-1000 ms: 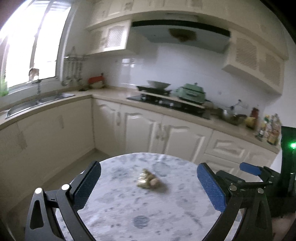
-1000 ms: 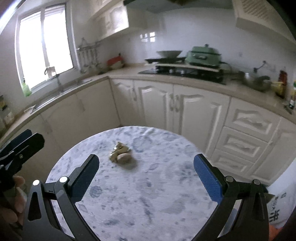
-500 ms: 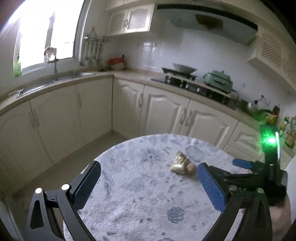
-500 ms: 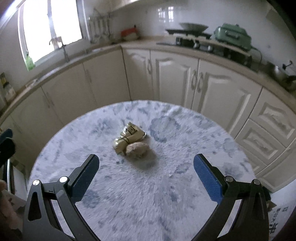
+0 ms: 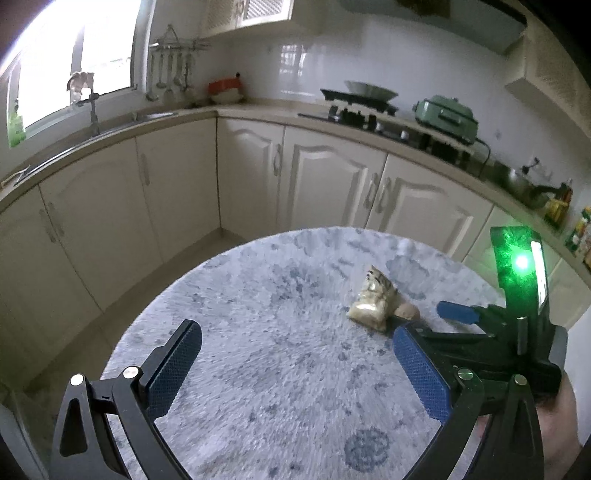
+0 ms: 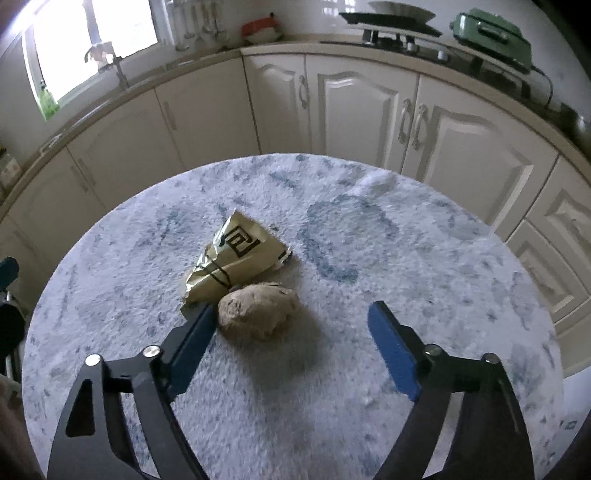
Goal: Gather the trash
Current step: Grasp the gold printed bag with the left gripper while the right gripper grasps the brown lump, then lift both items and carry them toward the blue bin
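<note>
Centrally on the round table (image 6: pixel 461 280), well inside its rim, lie two pieces of trash: one crumpled wrapper (image 6: pixel 236 258) and, touching it at 5 o'clock, one brown paper ball (image 6: pixel 258 310). Right gripper (image 6: pixel 291 314) hangs low, fingers spread, straddling the ball; left gripper (image 5: pixel 295 339) hovers released, apart.

I see a round table (image 6: pixel 443 258) in mottled white with blue-grey blotches. The wrapper (image 6: pixel 236 258) is pale gold with a black angular key print. The crumpled paper ball (image 6: pixel 258 310) is dull tan-brown. My right gripper (image 6: pixel 291 325) and left gripper (image 5: pixel 295 354) are both black-framed with blue pads. Cabinets (image 6: pixel 362 110) are cream. The electric cooker (image 6: pixel 491 26) is mint green, and the small lidded pot (image 5: pixel 225 86) is red-orange and white.
</note>
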Demonstrator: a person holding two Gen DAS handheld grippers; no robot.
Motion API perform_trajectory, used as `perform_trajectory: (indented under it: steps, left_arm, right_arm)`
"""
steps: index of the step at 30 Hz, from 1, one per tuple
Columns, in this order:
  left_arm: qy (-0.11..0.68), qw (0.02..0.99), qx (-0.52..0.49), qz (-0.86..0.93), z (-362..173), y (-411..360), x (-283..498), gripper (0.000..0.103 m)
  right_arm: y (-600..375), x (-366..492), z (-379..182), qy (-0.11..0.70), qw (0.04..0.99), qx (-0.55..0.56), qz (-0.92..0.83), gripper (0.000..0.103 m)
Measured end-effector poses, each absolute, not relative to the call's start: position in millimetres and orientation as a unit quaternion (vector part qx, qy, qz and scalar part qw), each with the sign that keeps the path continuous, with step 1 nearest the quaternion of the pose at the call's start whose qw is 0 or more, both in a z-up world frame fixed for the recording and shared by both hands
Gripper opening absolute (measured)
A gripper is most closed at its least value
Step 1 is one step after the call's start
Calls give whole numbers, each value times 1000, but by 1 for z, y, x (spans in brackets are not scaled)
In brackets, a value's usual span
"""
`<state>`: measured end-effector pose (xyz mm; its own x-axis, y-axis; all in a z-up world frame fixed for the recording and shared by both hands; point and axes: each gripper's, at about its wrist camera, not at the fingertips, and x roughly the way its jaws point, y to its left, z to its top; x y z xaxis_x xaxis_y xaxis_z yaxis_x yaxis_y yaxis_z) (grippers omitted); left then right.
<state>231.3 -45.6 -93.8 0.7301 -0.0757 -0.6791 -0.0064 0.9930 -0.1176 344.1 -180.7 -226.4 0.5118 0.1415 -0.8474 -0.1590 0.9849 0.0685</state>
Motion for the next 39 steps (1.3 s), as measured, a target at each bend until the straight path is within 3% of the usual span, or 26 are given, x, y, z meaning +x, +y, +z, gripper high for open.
perform_trajectory:
  steps: [1, 4, 5, 22, 23, 24, 26, 28, 29, 39]
  left_arm:
    - [369, 928, -55, -19, -97, -46, 236, 102]
    - [376, 925, -53, -21, -104, -50, 256, 102]
    - [378, 924, -52, -23, -106, -53, 263, 102]
    - [424, 901, 9, -90, -159, -121, 378, 99]
    - [429, 898, 13, -92, -163, -124, 388, 91]
    - [436, 895, 13, -96, -168, -127, 395, 77]
    - [435, 894, 17, -105, -172, -132, 405, 64]
    - [434, 893, 12, -120, -170, -134, 409, 34]
    - [440, 889, 1, -126, -171, -132, 413, 29]
    - [411, 901, -27, -139, -149, -116, 370, 28]
  right_arm:
    - [-179, 345, -226, 482, 872, -16, 88, 77]
    - [-173, 342, -225, 475, 874, -28, 103, 57]
    - [-172, 341, -225, 474, 874, -29, 106, 46]
    - [-246, 314, -215, 475, 877, 47, 58, 45]
    - [-248, 312, -215, 475, 877, 48, 57, 45]
    - [-249, 311, -215, 475, 877, 51, 57, 45]
    - [-252, 309, -214, 473, 877, 59, 57, 45]
    - [-252, 306, -212, 471, 878, 62, 57, 45]
    - [-252, 305, -211, 470, 879, 64, 57, 45]
    - [-258, 267, -176, 442, 892, 75, 56, 45]
